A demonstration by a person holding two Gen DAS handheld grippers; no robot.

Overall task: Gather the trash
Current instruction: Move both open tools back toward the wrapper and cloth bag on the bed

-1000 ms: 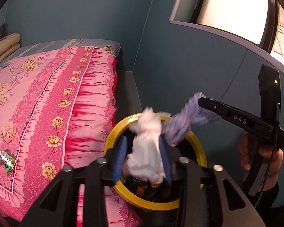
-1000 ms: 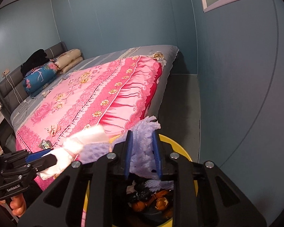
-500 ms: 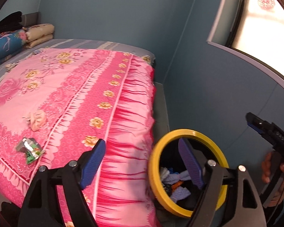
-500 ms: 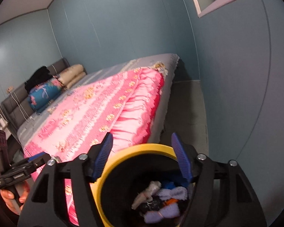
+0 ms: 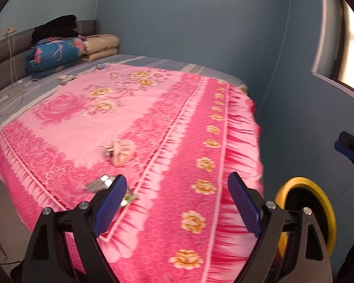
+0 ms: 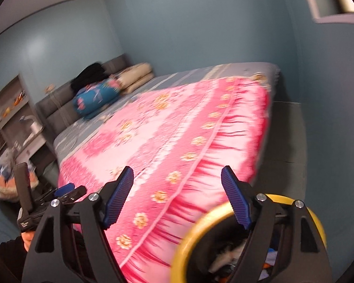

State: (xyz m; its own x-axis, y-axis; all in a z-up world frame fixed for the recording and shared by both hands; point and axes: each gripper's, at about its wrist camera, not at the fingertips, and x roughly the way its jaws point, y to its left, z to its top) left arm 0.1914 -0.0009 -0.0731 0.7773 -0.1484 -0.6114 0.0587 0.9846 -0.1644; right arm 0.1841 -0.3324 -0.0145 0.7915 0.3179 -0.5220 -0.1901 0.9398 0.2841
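Observation:
My left gripper [image 5: 175, 189] hangs over the near corner of the pink flowered bedspread [image 5: 177, 129], its jaws opening with nothing between them. A crumpled pale pink wad [image 5: 121, 152] lies on the bedspread ahead of it. A silver foil wrapper [image 5: 101, 184] lies nearer and is partly hidden by the left finger [image 5: 109, 200]. The yellow-rimmed bin [image 5: 328, 212] stands at the lower right beside the bed. My right gripper [image 6: 177, 180] is above the bin's rim [image 6: 195, 226], jaws also opening and empty. Trash [image 6: 231, 252] lies inside the bin.
Folded quilts [image 5: 54, 54] and pillows [image 5: 101, 46] are stacked at the grey headboard [image 5: 2, 63]. Blue walls close in on the right under a window [image 5: 351, 47]. A strip of floor [image 6: 288, 146] runs between bed and wall. Shelves [image 6: 14, 118] stand at the far left.
Both grippers let go of the white and purple trash, which now lies in the bin. Their jaws opened wide and both swung left from the bin toward the bed.

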